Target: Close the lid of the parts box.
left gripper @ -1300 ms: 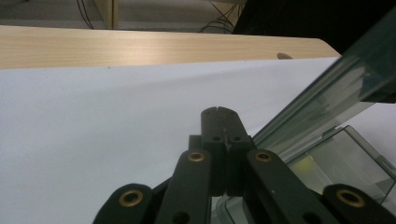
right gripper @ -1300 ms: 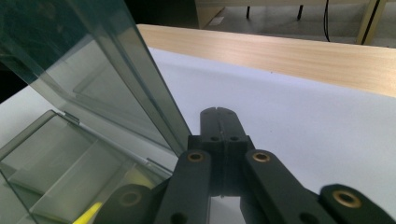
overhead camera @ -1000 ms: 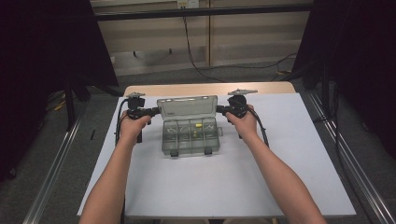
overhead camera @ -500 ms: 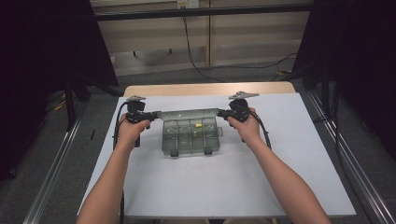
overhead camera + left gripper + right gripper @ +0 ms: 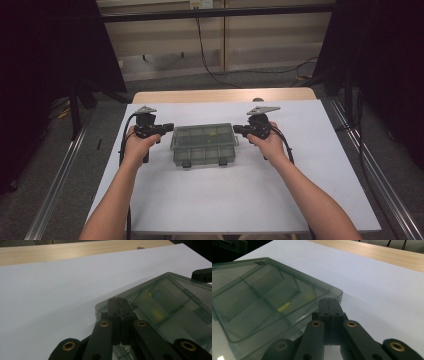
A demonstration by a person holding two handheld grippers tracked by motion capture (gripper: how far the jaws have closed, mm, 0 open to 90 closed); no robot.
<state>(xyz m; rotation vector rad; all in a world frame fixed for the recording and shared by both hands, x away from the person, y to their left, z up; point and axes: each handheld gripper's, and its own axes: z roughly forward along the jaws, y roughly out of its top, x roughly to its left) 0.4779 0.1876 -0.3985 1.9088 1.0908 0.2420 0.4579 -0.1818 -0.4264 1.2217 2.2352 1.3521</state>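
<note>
1. Table [image 5: 320, 200] carries a white sheet that covers nearly all of it; only a strip of light wood [image 5: 220, 95] shows along the far edge.
2. Forearms of the person come in from the near edge, one toward the left side of the table and one toward the right side.
3. Compartment box [image 5: 204, 144] of smoky clear plastic lies flat with its lid down, about midway between the left and right edges and closer to the far edge than to the near edge. Two dark latches sit on its near side. Dividers show through the lid, and in the gripper views something small and yellow [image 5: 284, 306] lies in one compartment; I cannot tell what it is.
4. Left gripper [image 5: 170, 127] is held level at the left end of the box, pointing to it. Its fingers [image 5: 113, 315] are pressed together with nothing between them, and their tips are over the corner of the lid; I cannot tell if they touch it.
5. Right gripper [image 5: 236, 130] is held level at the right end of the box, facing the other one. Its fingers [image 5: 324, 312] are also fully together and hold nothing, just beside the rounded lid corner.
</note>
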